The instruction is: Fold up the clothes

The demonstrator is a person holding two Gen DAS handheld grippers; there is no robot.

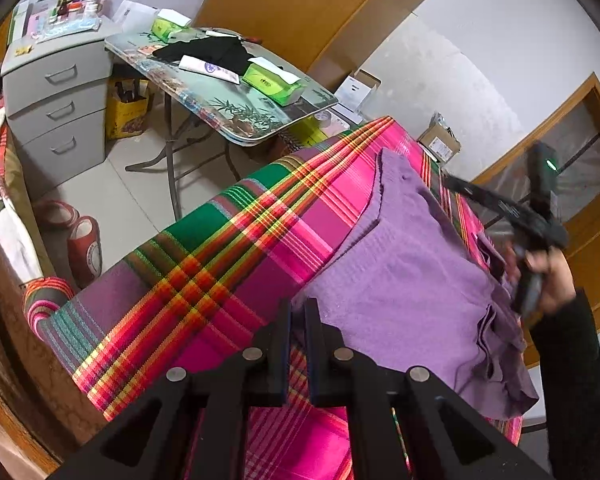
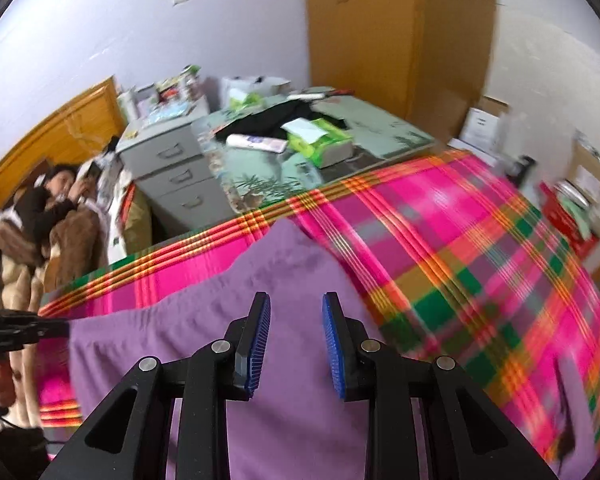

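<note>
Left claw (image 1: pixel 298 320): jaws drawn almost together over the near edge of the purple garment (image 1: pixel 412 276); a narrow slit shows between the black fingers, and whether any cloth is pinched there cannot be told from the left wrist view. Right claw (image 2: pixel 296 340): jaws stand apart at a middling width, blue ribbed pads (image 2: pixel 334 344) facing one another with nothing between them, hanging over the purple garment without a grip on it; the right wrist view is smeared, consistent with a hand in motion. In the left wrist view that same right claw appears at the garment's far side, held in a hand (image 1: pixel 552 276) with a dark sleeve. The garment lies flat on the plaid cloth (image 1: pixel 204 264) that covers the table, towards the side nearer the person and running up towards the far edge, with a straight doubled edge along one side and a bunched, layered fold at the side by the right hand. Assessment: a soft knit, light, limp, with no stiffness of its own; it will sag and drag wherever unsupported, and its nap is likely to cling to the plaid cloth rather than slide. Recommended hold: pinch at a hem or corner, both claws on matching corners of one edge, taking all layers at the bunched side, since a grip in the flat middle would only tent the cloth. Risk: catching the plaid cloth along with the garment.
</note>
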